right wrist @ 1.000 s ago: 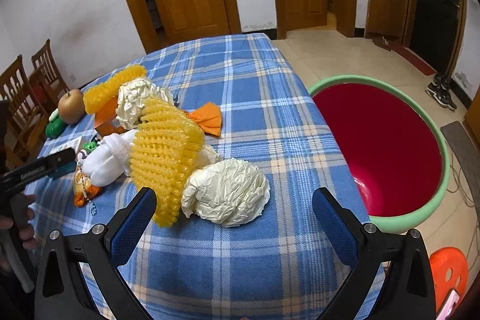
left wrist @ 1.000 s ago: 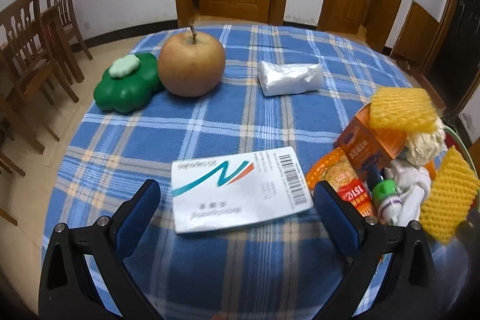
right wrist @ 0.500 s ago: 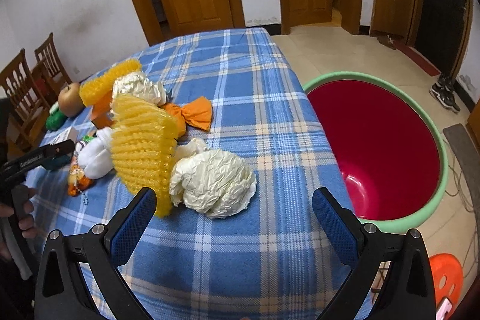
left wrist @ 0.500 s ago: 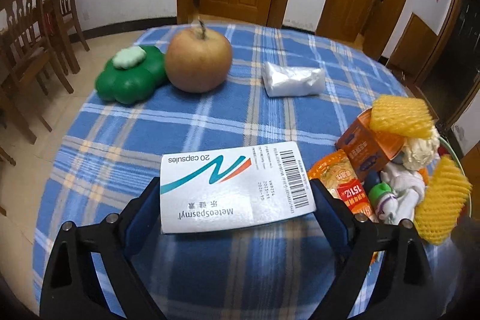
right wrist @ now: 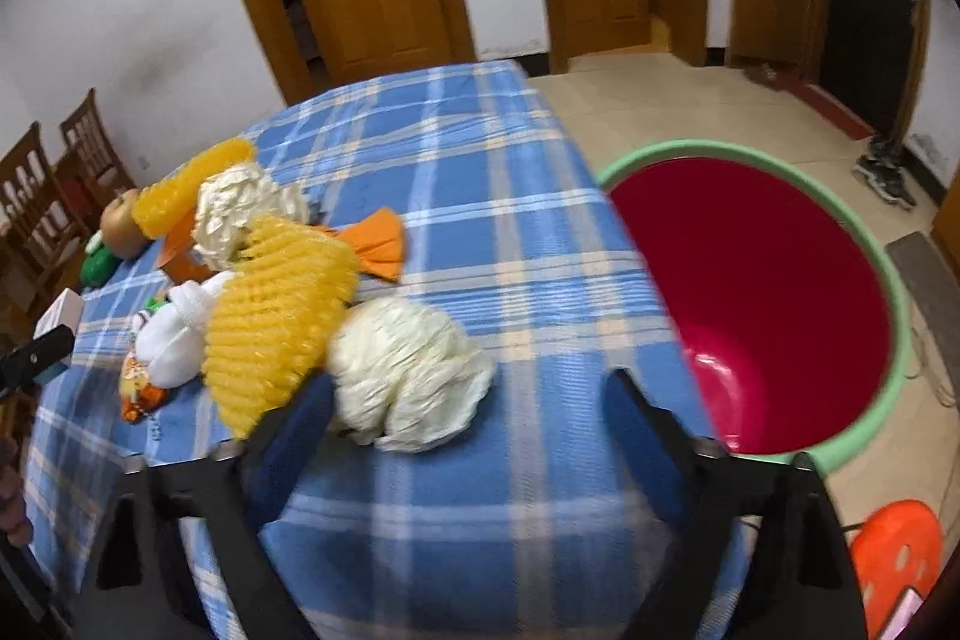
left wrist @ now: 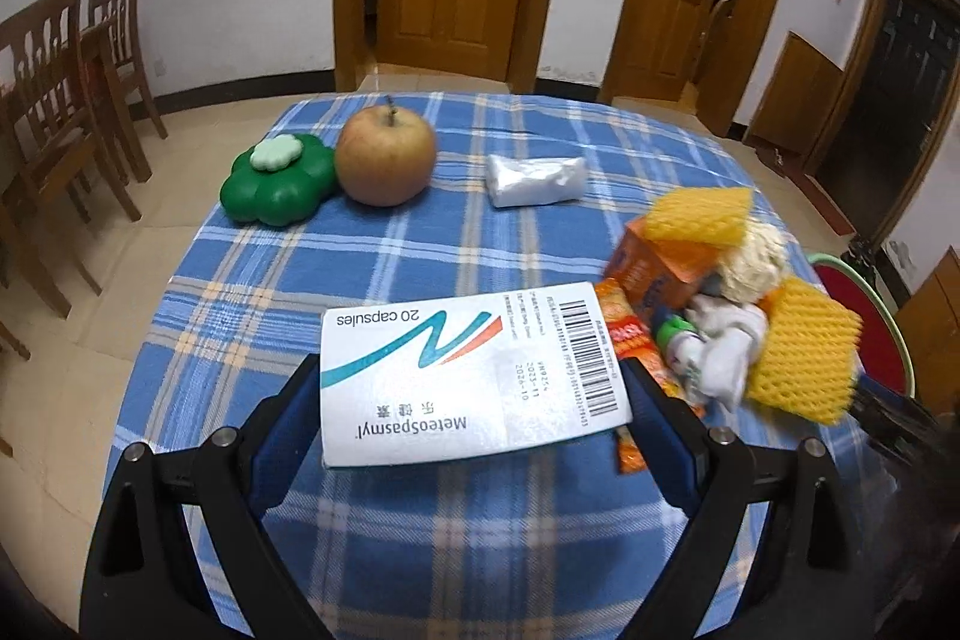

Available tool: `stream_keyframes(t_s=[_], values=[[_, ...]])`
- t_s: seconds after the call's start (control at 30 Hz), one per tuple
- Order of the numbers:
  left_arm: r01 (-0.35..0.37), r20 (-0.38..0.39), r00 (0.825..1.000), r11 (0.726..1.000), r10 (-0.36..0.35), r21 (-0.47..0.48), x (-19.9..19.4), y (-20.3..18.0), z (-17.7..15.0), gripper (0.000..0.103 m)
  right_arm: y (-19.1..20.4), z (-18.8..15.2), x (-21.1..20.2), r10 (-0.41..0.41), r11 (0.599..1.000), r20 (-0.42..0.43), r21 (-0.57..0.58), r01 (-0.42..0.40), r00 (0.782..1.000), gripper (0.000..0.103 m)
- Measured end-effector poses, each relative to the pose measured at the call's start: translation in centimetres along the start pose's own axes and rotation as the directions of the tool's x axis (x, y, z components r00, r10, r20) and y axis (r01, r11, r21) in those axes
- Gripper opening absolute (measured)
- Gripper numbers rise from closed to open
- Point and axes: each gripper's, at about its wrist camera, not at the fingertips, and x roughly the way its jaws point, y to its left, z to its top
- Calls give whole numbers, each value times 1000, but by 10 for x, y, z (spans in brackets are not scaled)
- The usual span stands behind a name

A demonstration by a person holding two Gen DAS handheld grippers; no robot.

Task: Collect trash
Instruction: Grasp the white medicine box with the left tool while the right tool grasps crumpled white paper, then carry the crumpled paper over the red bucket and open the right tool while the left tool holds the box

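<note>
Left wrist view has the left gripper [left wrist: 474, 400] bracketing the medicine box [left wrist: 471, 370] near the tabletop's front edge, contact unclear, while the right gripper [right wrist: 468, 400] gapes empty around crumpled paper [right wrist: 408, 370] and may nudge it off.

Pretty even indoor light, soft shadows, no real glare. Heavy fisheye bending with black corners. Right wrist view is motion-smeared; left one's sharp except the blurry trash pile [left wrist: 738, 316].

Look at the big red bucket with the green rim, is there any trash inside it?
No, the big red bucket with the green rim shows only its bare red inside in the right wrist view.
</note>
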Motion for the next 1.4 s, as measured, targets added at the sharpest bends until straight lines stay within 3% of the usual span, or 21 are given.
stream_keyframes(t_s=[0.13,0.27,0.47,0.8,1.13,1.4], values=[[22,13,1000,999,-23,28,-11,-11,-3,93,1,3,0,58,998,1,21,-58,998,34],[53,24,998,997,-54,53,-21,-23,-6,93,-1,-2,-12,58,998,16,33,-58,998,23],[99,36,994,991,-103,91,-31,-44,-6,93,-5,-10,-48,22,1000,72,2,-23,997,20],[180,34,981,966,-189,183,-38,-94,2,93,-50,-7,-84,-63,994,146,98,49,987,20],[256,-12,964,921,-264,294,-20,-170,16,93,-109,3,-82,-142,967,126,231,110,982,21],[309,-59,949,874,-310,375,4,-235,21,93,-152,3,-60,-144,937,91,332,107,985,26]])
